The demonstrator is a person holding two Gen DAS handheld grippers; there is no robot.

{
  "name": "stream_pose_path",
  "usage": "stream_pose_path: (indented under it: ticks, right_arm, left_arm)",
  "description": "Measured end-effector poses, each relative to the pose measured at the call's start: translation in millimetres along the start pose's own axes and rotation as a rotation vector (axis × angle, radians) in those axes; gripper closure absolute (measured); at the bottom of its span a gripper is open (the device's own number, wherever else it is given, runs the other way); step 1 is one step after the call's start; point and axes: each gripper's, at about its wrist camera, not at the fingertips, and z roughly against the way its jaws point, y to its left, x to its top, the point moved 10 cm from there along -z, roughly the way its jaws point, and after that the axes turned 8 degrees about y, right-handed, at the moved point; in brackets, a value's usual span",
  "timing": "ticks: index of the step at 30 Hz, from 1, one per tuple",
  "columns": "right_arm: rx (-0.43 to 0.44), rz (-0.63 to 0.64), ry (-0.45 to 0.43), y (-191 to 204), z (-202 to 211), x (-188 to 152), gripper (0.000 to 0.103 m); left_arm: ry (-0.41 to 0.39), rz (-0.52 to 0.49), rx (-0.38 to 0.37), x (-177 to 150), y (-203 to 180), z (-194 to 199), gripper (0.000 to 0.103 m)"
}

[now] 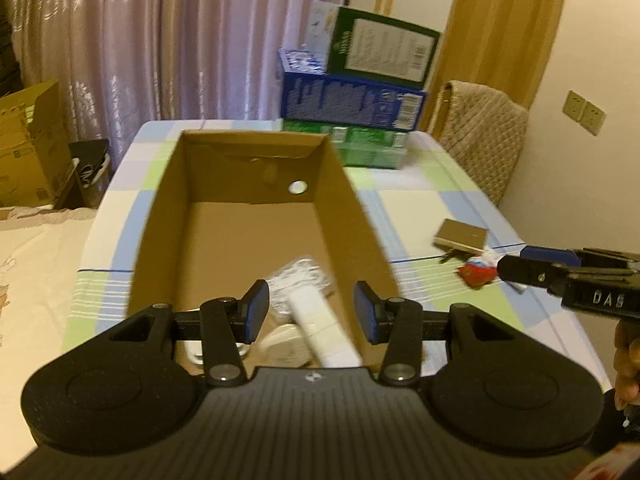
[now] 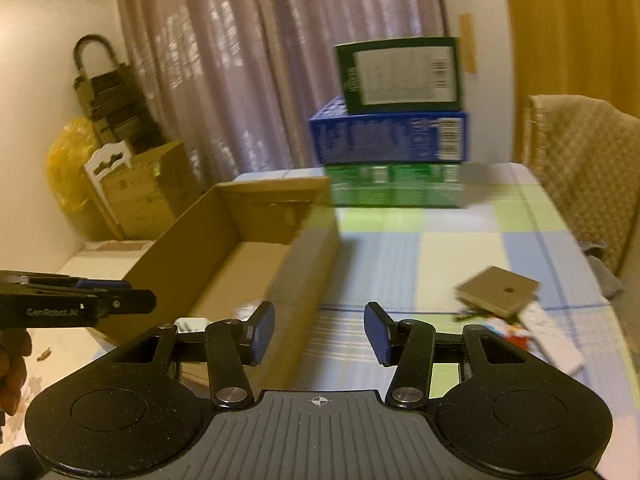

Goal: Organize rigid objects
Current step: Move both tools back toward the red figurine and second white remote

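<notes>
An open cardboard box (image 1: pixel 256 160) (image 2: pixel 304 248) stands on the checked tablecloth (image 1: pixel 420 184). At its near end lie a white tube (image 1: pixel 320 328), a silvery wrapped item (image 1: pixel 300 276) and a pale round item (image 1: pixel 280 344). My left gripper (image 1: pixel 312 304) hovers above them, open, gripping nothing. To the right of the box lie a flat tan box (image 1: pixel 462 236) (image 2: pixel 498 290), a red and white item (image 1: pixel 478 270) (image 2: pixel 512 330) and a white flat piece (image 2: pixel 556 340). My right gripper (image 2: pixel 320 328) is open and empty, over the cloth beside the box's right wall.
Three stacked cartons (image 1: pixel 360 96) (image 2: pixel 392 136), green, blue and green, stand at the table's far end. A chair draped with a quilted throw (image 1: pixel 480 136) is at the right. Cardboard boxes (image 1: pixel 28 148) and a yellow bag (image 2: pixel 68 160) sit on the left.
</notes>
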Motion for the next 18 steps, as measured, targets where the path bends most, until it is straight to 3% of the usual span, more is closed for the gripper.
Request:
stream_pose_path:
  ticks: [9,18]
  right_arm:
    - [-0.098,-0.048,-0.07,-58.6,70.1,0.6,0.051]
    - [-0.243,-0.131,-0.071,-143.8,115.1,-32.2,0.049]
  left_arm:
    - [-0.012,-0.049,-0.089,1.4,-72.7,3.4,0.062]
    - [0.005,-0.104,-0.154,1.9,-139.1,-13.0,0.062]
